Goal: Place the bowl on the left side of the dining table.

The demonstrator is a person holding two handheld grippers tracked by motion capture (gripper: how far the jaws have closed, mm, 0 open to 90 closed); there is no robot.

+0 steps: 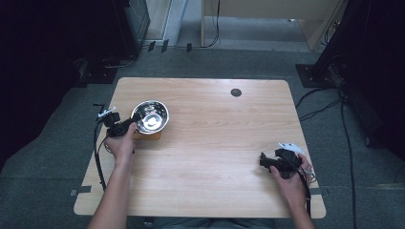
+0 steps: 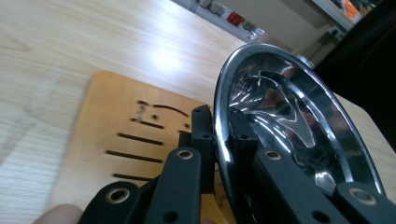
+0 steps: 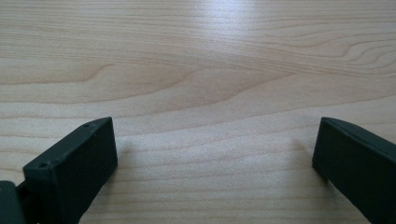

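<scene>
Nearest me, at the table's [image 1: 215, 143] front right, my right gripper [image 1: 264, 161] rests with its jaws spread wide, holding nothing; its own view shows bare wood grain between them. Farther off, toward the table's left edge, my left gripper [image 1: 134, 118] pinches the near rim of a steel bowl [image 1: 151, 116], one jaw inside and one outside. Seen along the left gripper [image 2: 222, 140], the bowl [image 2: 289, 121] tilts above a small wooden board [image 2: 116, 140] with dark slots, a detail the high view barely reveals beneath the bowl.
</scene>
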